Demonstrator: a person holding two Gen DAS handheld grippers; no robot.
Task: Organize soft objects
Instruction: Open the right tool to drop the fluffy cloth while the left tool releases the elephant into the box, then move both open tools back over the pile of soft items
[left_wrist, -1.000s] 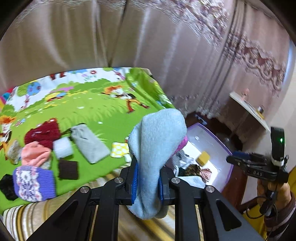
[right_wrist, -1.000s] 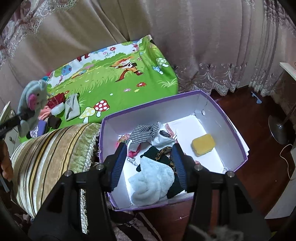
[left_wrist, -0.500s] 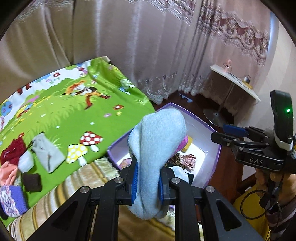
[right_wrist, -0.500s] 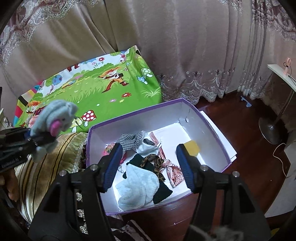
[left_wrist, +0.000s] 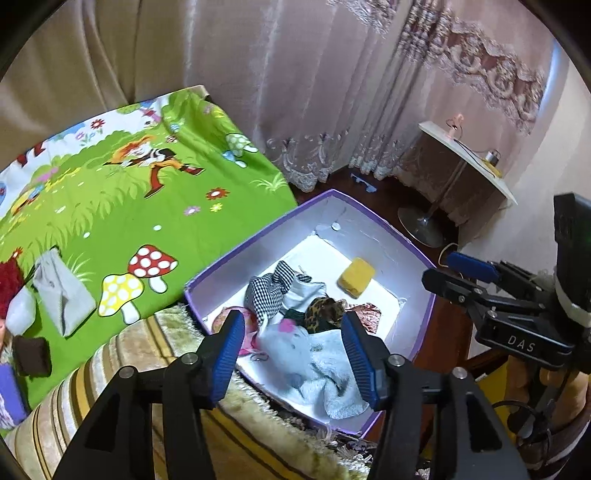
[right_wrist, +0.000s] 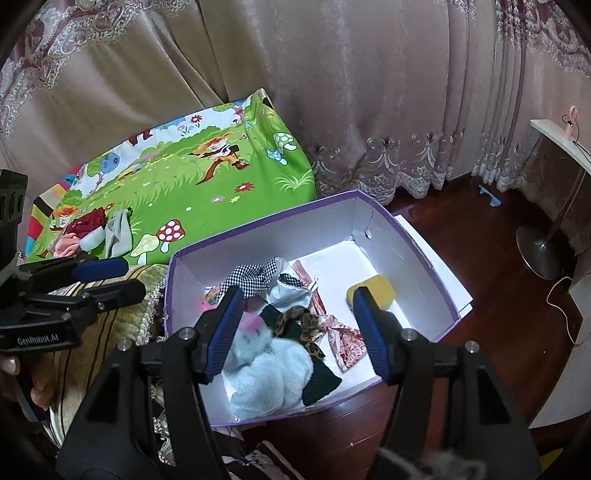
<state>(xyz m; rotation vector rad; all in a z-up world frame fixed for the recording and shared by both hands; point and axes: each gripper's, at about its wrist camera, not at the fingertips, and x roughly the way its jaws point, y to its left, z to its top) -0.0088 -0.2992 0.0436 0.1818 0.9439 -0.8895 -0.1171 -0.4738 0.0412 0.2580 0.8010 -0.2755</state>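
Note:
A purple box (left_wrist: 236, 261) (right_wrist: 258, 233) with white inside walls stands on the dark floor and holds several soft items. My left gripper (left_wrist: 293, 325) hovers over its near end with its jaws opening and nothing pressed between them. Just below it, the light-blue sock with a pink patch (left_wrist: 291, 343) (right_wrist: 251, 332) lies on the pile, blurred in the right wrist view. My right gripper (right_wrist: 298, 299) stands open above the same box with nothing between its pads. A yellow sponge (left_wrist: 356, 277) (right_wrist: 373, 291), a checked cloth (left_wrist: 269, 291) and a leopard-print cloth (left_wrist: 325, 308) also lie inside.
A green cartoon blanket (left_wrist: 147, 206) to the left carries a grey sock (left_wrist: 61, 295), a red knit piece (right_wrist: 90, 219) and several other small items. A striped cushion (left_wrist: 110, 369) lies between blanket and box. Curtains hang behind. A stand base (right_wrist: 543, 251) and side table (left_wrist: 465, 158) are at the right.
My left gripper swung right from the blanket to over the box, opened and let go of the light-blue sock, which dropped into the box. The right gripper's jaws widened a little.

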